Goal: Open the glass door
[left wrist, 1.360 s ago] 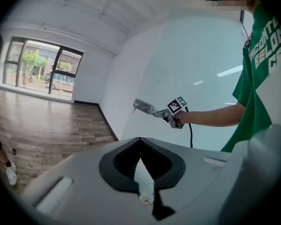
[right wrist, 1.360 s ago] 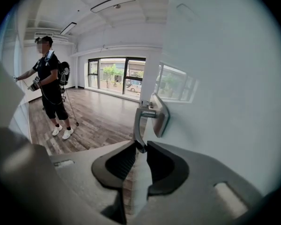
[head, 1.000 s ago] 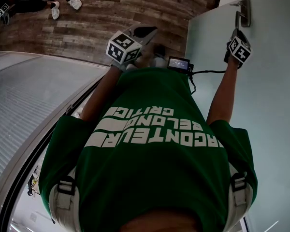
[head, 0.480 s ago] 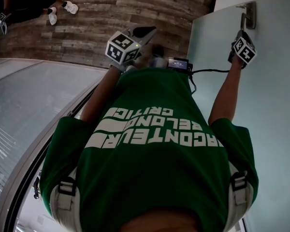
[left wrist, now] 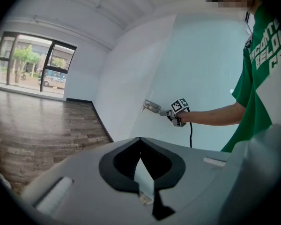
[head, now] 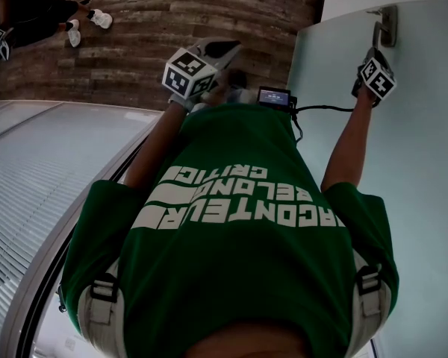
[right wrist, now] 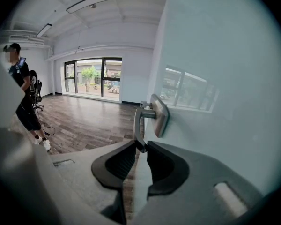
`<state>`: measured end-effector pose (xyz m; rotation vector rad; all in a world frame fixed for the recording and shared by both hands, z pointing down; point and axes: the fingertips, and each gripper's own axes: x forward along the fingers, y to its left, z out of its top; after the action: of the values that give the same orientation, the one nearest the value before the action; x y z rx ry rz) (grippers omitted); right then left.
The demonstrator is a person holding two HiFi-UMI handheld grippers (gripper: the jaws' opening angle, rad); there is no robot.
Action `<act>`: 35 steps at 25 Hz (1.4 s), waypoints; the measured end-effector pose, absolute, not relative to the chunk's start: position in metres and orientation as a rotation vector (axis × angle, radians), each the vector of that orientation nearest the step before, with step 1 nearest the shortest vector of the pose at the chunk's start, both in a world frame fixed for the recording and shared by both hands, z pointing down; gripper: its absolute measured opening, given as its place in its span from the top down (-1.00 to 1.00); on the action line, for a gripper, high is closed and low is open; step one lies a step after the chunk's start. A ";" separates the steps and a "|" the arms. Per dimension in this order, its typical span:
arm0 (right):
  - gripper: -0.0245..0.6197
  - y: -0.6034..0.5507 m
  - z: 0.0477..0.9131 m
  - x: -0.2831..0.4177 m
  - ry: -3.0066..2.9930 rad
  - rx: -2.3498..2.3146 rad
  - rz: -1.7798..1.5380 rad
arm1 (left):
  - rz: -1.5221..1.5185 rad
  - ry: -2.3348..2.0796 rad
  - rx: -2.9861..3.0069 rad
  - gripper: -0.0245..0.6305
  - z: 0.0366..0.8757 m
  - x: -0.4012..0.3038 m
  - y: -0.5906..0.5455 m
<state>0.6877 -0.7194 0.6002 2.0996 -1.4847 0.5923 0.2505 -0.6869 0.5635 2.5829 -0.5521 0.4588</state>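
Two right gripper (right wrist: pixel 141 145) fingers clamp the door handle (right wrist: pixel 136 125) tip; left gripper (left wrist: pixel 140 138) fingers are together.

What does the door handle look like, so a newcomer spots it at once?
Find the pale frosted glass door on the head view's right. Near its upper edge there is a brushed metal lever handle on a rectangular plate. It is the door's only fitting, its tip pinched by the right gripper.
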 end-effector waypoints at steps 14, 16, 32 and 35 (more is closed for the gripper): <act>0.71 -0.717 0.596 0.681 -1.499 2.096 0.617 | 0.425 -0.588 2.576 0.88 0.559 0.254 -0.703; 0.68 -0.718 0.595 0.680 -1.495 2.094 0.623 | 0.419 -0.601 2.574 0.88 0.558 0.251 -0.704; 0.11 -0.733 0.520 0.525 -1.821 1.905 0.554 | 0.245 -0.669 2.502 0.89 0.536 0.214 -0.702; 0.11 -0.722 0.501 0.482 -1.942 1.787 0.592 | 0.187 -0.673 2.484 0.88 0.527 0.208 -0.700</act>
<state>0.4822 -0.7217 0.5010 1.7873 -1.9422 0.5916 0.2079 -0.7003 0.5271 2.4836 -0.6727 0.1874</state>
